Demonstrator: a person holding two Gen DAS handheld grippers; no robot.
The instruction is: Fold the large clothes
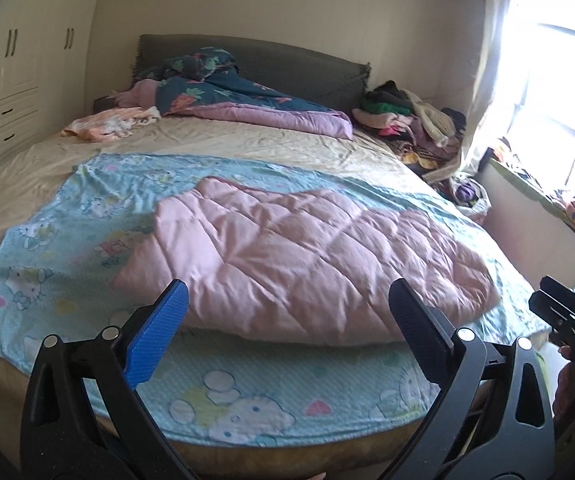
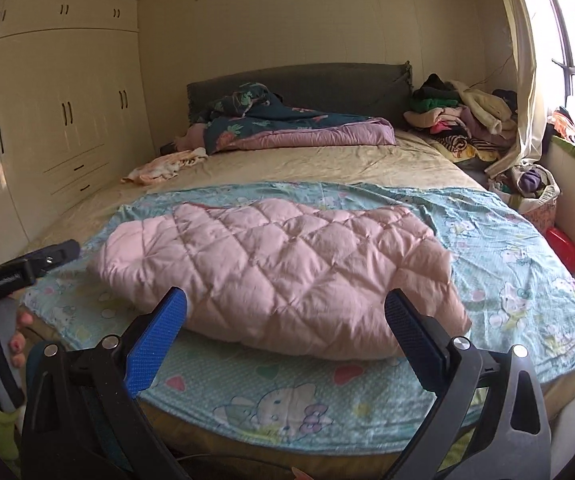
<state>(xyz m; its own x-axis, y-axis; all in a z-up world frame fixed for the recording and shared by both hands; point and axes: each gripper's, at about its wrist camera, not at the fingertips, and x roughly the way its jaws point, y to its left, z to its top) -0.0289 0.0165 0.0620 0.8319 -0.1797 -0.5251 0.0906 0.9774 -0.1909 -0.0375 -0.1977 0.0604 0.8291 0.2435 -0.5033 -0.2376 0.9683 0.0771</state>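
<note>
A pink quilted coat point(image 1: 299, 264) lies in a folded heap at mid-frame on a blue cartoon sheet point(image 1: 59, 220) that covers the near end of the bed point(image 1: 215, 140). The left gripper point(image 1: 287, 308) hangs at the bottom of its frame, jaws spread wide, nothing between them. The right gripper point(image 2: 285, 312) is likewise released and empty (its body also shows at the right edge of the left view). A clothes pile point(image 2: 459, 120) sits upper right, beside the headboard point(image 2: 307, 80).
</note>
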